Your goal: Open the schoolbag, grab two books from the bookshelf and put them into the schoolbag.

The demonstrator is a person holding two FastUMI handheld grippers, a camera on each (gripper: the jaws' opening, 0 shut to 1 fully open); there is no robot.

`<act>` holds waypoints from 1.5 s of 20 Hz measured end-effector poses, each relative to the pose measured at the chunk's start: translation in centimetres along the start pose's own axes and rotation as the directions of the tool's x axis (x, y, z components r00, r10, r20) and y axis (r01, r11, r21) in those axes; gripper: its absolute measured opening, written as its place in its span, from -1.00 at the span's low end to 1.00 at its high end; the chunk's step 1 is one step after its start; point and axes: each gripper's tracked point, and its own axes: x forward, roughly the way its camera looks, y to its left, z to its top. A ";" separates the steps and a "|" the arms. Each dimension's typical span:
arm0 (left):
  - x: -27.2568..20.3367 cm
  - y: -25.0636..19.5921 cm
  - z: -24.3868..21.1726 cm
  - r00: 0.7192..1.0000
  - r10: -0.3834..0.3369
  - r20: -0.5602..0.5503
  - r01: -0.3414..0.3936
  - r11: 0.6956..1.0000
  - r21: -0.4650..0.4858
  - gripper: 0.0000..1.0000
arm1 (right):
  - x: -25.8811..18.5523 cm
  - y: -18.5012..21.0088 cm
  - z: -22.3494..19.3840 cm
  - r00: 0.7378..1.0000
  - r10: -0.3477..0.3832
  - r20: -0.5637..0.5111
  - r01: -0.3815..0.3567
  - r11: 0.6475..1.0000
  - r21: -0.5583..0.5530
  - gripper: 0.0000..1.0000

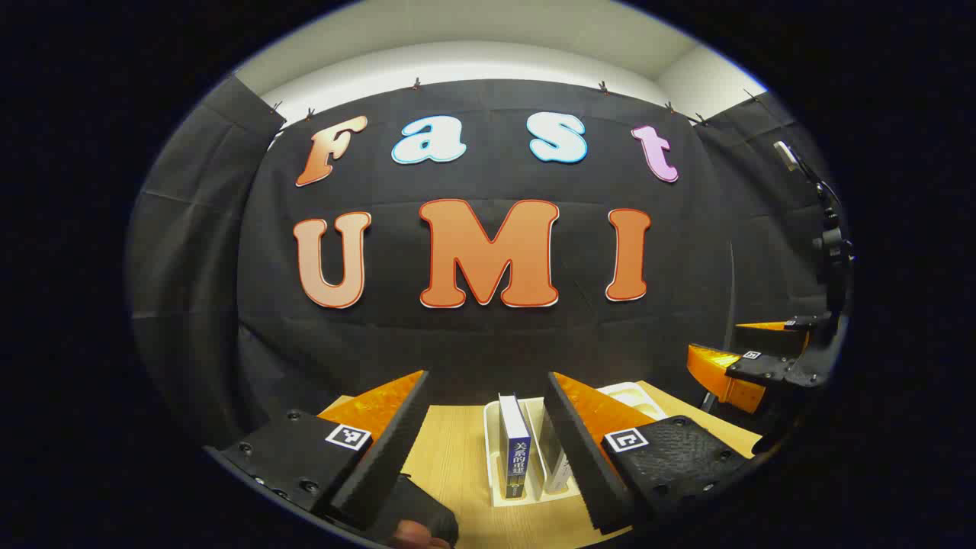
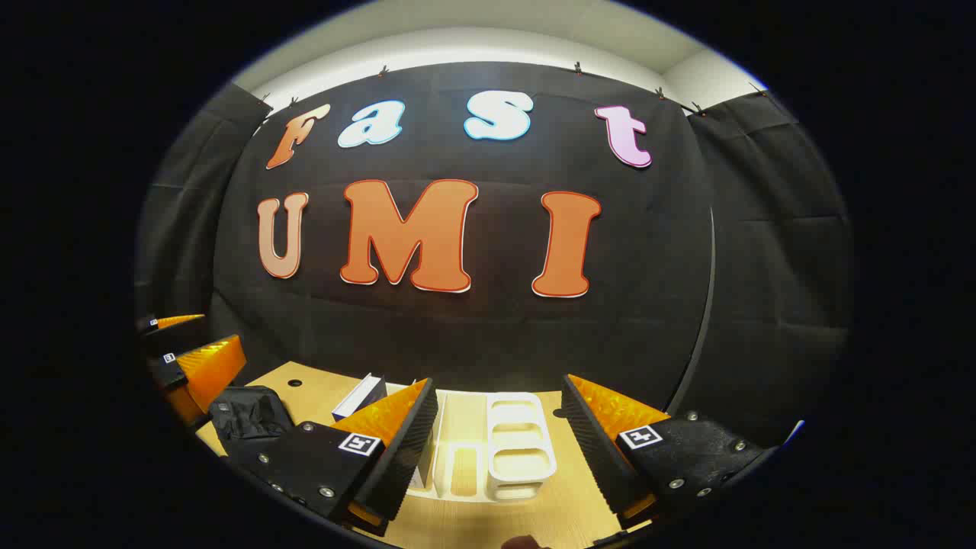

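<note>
- Left tongs [image 1: 488, 450]: spread wide, nothing between them, held above the wooden surface [image 1: 450, 450]. A blue-spined book [image 1: 514, 446] stands upright in the white bookshelf rack [image 1: 492, 450], framed between the two fingers but clear of both.
- A second, paler book [image 1: 554, 450] stands just beside the blue one, partly hidden behind the left tongs' right-hand finger.
- Right tongs [image 2: 499, 438]: also wide open and empty, hovering over the rack's empty slots [image 2: 512, 446]. In the right gripper view a book [image 2: 358, 396] shows past the near finger.
- Schoolbag [image 2: 248, 415]: dark, on the surface to the left of the rack. Whether its zip is open I cannot tell from here; another dark corner of it sits at the bottom of the left gripper view [image 1: 423, 515].
- Judgement: step in hand looks like the approach to the first book.
- To do it well: lower the left tongs so they straddle the blue spine alone, close across the covers near the top, and lift straight up so the neighbour isn't dragged out.
</note>
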 end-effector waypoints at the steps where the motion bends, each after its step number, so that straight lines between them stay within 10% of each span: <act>1: 0.4 0.2 -0.4 1.000 -0.014 -0.009 0.014 1.000 -0.004 0.92 | 0.1 0.3 0.0 1.000 -0.003 -0.007 0.003 1.000 0.007 0.95; 14: 0.7 2.7 -2.3 0.996 0.070 -0.046 -0.073 0.996 -0.052 0.92 | -0.2 1.2 0.5 1.000 0.026 0.017 -0.026 1.000 0.011 0.94; 30: -0.4 4.0 -5.3 0.994 0.090 -0.064 -0.083 0.991 0.110 0.92 | 0.2 1.3 -1.6 0.999 0.042 -0.017 -0.042 0.999 -0.008 0.95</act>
